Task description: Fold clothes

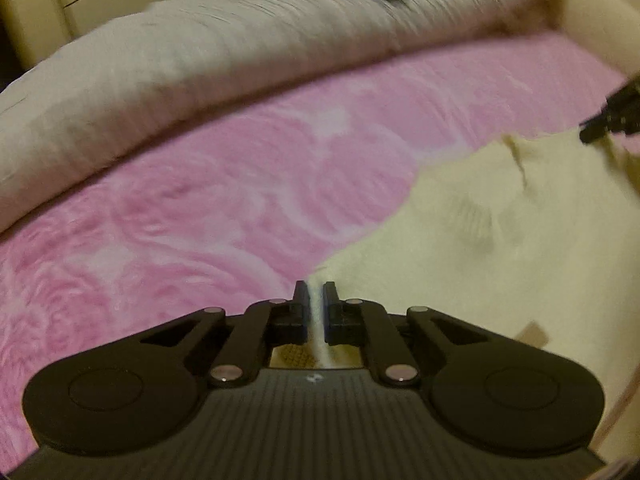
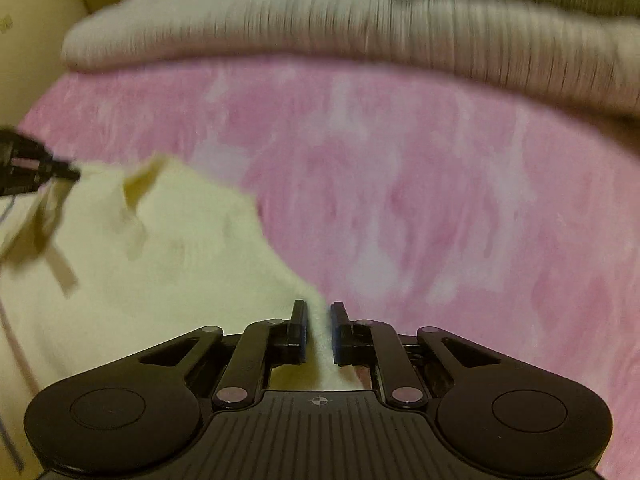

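Cream garment [image 1: 500, 248] lies spread on the pink bedspread [image 1: 180, 220], one edge caught at two separate spots so it can be lifted evenly for a fold. The left tongs [image 1: 316, 300] are pressed together on a thin ridge of the cloth, and the right tongs [image 2: 319, 320] pinch another part of the same edge, well apart from the first. Holding two points likely keeps the hem straight and taut. Behind, a ribbed grey blanket [image 2: 320, 28] is bunched along the far side of the bed, clear of the work.
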Tool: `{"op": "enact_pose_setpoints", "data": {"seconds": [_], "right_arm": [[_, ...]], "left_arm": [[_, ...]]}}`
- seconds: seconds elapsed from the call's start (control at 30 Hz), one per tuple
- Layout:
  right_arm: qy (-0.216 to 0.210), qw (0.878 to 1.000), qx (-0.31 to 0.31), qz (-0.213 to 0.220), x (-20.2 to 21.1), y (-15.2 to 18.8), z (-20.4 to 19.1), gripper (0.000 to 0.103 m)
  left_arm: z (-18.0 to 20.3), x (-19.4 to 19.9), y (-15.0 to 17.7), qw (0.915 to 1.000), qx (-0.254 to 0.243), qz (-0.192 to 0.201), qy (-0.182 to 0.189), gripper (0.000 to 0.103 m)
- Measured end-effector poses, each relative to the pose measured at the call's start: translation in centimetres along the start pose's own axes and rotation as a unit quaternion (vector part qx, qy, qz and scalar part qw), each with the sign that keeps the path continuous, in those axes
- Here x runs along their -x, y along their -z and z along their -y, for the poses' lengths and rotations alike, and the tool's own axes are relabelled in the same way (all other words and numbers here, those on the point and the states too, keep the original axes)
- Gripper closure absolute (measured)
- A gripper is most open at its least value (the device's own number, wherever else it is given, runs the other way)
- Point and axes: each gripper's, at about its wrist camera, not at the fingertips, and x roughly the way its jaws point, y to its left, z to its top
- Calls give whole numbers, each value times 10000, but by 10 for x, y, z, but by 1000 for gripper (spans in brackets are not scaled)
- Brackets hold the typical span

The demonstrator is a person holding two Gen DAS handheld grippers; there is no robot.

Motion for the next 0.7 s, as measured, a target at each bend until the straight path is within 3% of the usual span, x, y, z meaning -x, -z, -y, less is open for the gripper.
{"op": "enact_pose_setpoints", "data": {"seconds": [0.1,0.17,0.23,0.3,0.37,0.43,0.53,0.7], "right_arm": [[234,9989,209,356,-3,-25,-8,94],[462,9976,313,405,-14,-36,-13,94],[732,9969,217,182,-35,-34,-11,94],[964,9952,50,-144,-56,-28,-8,93],[1144,9927,-368,-35,-57,-23,-3,77],[1442,9833,-1062,338,-34,-19,7,71],[1085,9726,-1904,781,16,5,15,68],[517,9726,-2215,473,84,82,-19,68]], "left_arm": [[-17,2,-9,9988,328,215,-294,96],[-23,-13,-11,9975,604,21,-367,96],[-20,-33,-7,9956,519,-328,-707,91],[-16,-45,-3,9877,291,-471,-1463,91],[-25,-38,2,9809,494,-430,-1833,91],[-37,-11,13,9837,963,-261,-1494,91],[-44,34,39,9854,1369,-162,-998,91],[-8,107,117,9818,1815,-562,-75,90]]}}
